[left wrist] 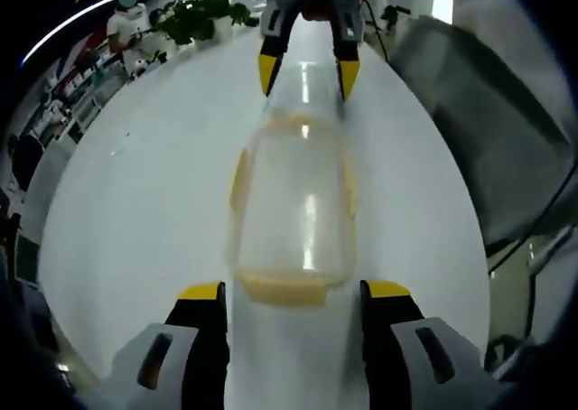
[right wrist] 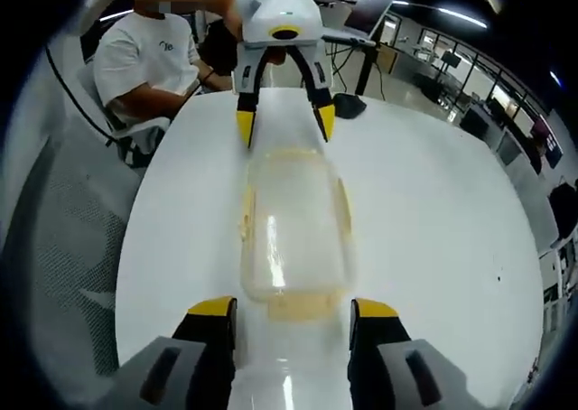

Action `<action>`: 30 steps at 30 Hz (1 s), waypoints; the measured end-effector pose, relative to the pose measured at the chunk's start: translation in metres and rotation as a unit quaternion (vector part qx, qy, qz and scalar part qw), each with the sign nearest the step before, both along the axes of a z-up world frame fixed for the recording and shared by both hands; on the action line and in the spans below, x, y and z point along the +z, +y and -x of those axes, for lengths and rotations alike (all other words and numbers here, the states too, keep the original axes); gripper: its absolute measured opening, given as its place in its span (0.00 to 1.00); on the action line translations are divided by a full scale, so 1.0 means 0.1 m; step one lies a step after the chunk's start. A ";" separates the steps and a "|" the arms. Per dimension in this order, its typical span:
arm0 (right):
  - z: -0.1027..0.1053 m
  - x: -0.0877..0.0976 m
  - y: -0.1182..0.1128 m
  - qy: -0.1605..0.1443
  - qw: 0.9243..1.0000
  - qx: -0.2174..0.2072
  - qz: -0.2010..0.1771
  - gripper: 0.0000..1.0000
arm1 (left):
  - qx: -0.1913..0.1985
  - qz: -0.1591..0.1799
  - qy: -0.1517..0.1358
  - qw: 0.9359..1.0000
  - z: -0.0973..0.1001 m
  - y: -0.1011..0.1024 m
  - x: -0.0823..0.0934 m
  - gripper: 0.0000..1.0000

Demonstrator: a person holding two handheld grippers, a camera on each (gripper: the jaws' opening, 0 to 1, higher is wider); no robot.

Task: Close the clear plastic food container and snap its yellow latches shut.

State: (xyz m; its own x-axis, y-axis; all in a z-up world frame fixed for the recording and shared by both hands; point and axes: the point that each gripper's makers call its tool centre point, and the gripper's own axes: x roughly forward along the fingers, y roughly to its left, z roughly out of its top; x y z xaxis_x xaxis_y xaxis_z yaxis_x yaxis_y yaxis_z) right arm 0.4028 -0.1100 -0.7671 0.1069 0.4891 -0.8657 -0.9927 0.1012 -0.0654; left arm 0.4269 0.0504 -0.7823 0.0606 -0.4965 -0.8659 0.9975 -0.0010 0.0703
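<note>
your clear food container (left wrist: 291, 213) lies lid-on on the white table (left wrist: 135, 211), between your two grippers. your left gripper (left wrist: 291, 293) has jaws spread at its near end; your right gripper (right wrist: 284, 311) stands spread at the opposite end, its yellow latches (right wrist: 298, 305) just ahead.

No readable text anywhere; small dark mark on seated person's white T-shirt (right wrist: 144, 62), too blurred to make out.

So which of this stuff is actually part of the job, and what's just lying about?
Job: container, its yellow latches, left gripper, right gripper.

Lying about: table, laptop, plant, mesh chair, seated person.
</note>
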 end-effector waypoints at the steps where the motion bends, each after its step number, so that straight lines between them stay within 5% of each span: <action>1: -0.01 -0.02 0.01 0.001 1.000 0.001 0.002 0.47 | -0.001 -0.002 0.003 1.000 0.00 0.00 -0.02 0.56; 30: -0.10 -0.31 -0.04 0.009 0.998 0.036 0.053 0.40 | -0.029 -0.009 0.017 0.999 -0.03 -0.04 -0.16 0.39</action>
